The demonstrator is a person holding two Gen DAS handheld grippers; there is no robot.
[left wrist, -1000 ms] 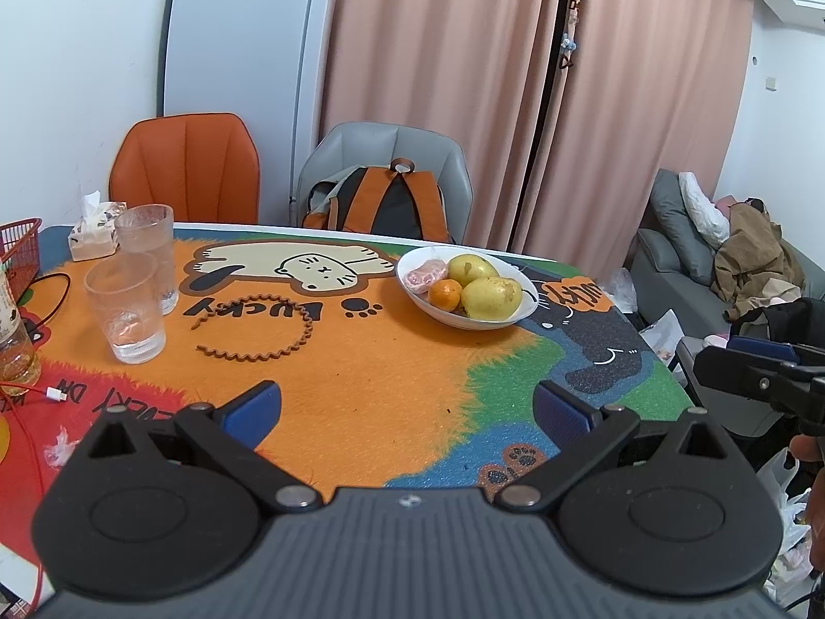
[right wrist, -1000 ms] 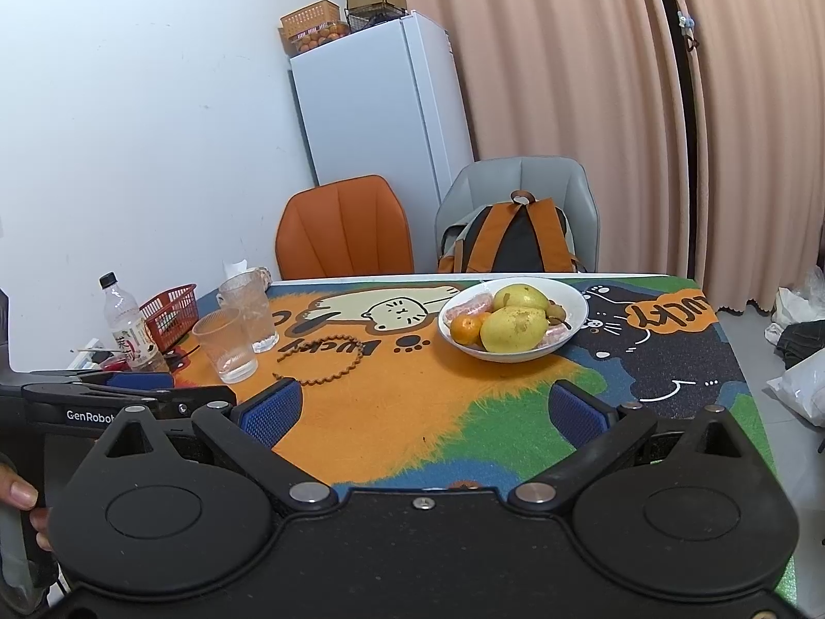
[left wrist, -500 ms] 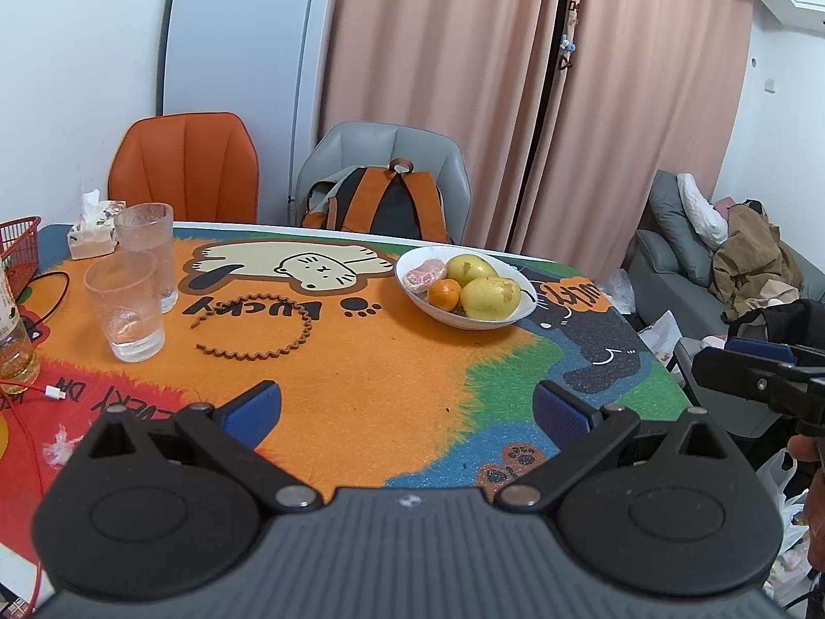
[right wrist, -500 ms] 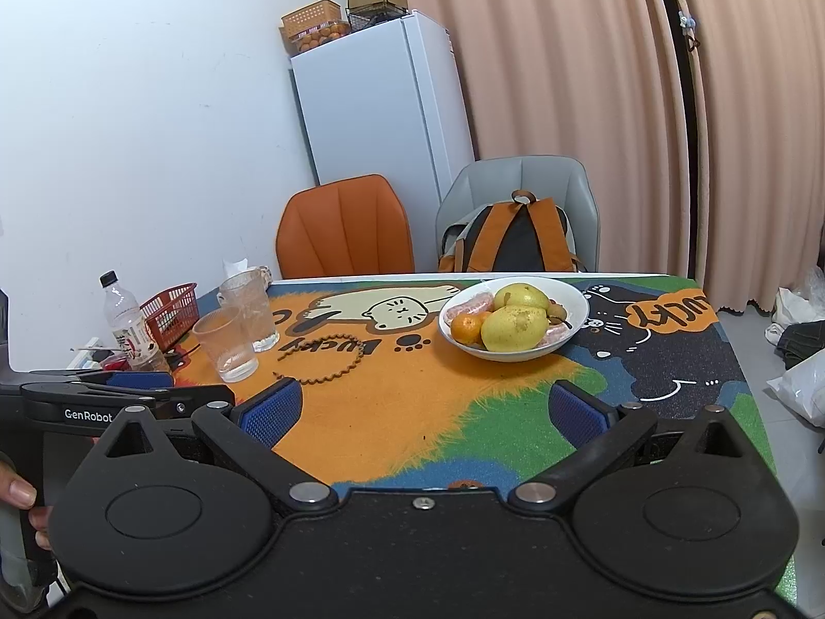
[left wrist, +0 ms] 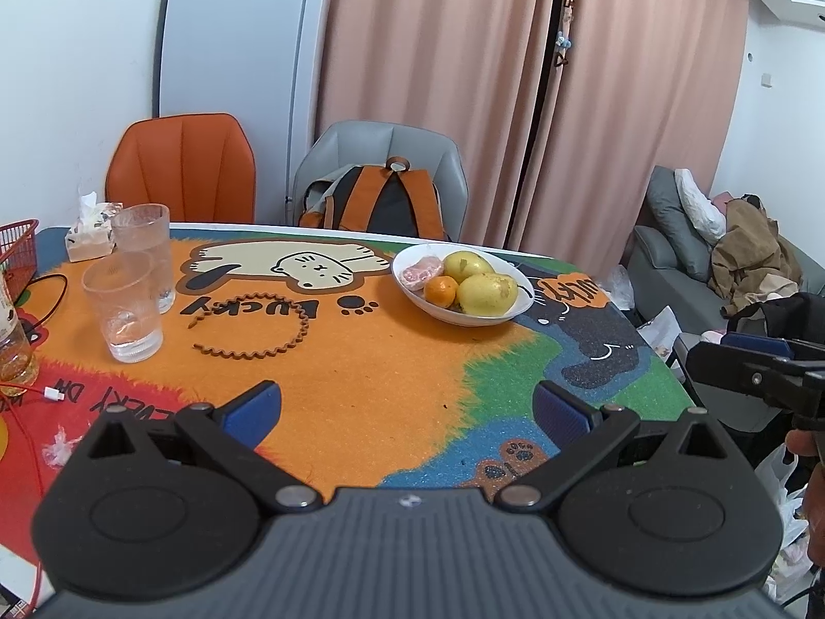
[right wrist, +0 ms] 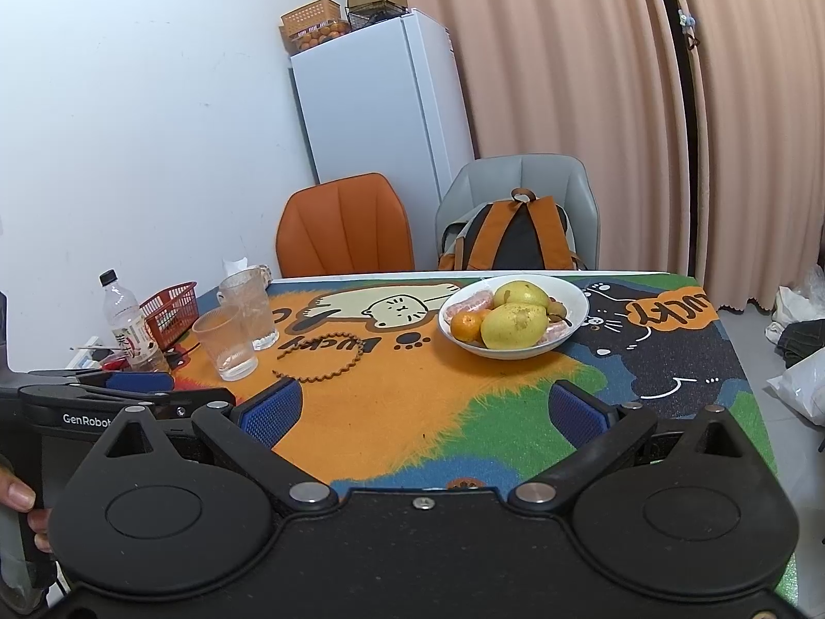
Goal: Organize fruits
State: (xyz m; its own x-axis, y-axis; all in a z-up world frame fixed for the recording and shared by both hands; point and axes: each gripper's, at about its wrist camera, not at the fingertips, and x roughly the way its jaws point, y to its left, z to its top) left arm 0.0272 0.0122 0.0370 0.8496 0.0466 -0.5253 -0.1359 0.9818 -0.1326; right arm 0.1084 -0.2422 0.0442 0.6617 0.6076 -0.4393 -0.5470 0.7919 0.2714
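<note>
A white bowl (left wrist: 522,295) (right wrist: 576,295) stands at the far side of the table. It holds two yellow pears (left wrist: 487,293) (right wrist: 513,326), a small orange (left wrist: 441,291) (right wrist: 465,326) and pink wrapped items (left wrist: 423,272) (right wrist: 468,304). My left gripper (left wrist: 407,410) is open and empty above the near table edge, well short of the bowl. My right gripper (right wrist: 422,410) is open and empty, also near the front edge. Each gripper shows from the side in the other's view (left wrist: 758,363) (right wrist: 103,387).
Two clear glasses (left wrist: 126,304) (right wrist: 227,343), a brown wavy hairband (left wrist: 247,330) (right wrist: 319,356), a tissue pack (left wrist: 87,232), a red basket (right wrist: 170,312), a bottle (right wrist: 129,327) and cables (left wrist: 31,392) lie at the left. Two chairs (left wrist: 185,167) and a backpack (left wrist: 381,201) stand behind the table.
Almost nothing differs. Both grippers stay open, the left view shifting only very slightly.
</note>
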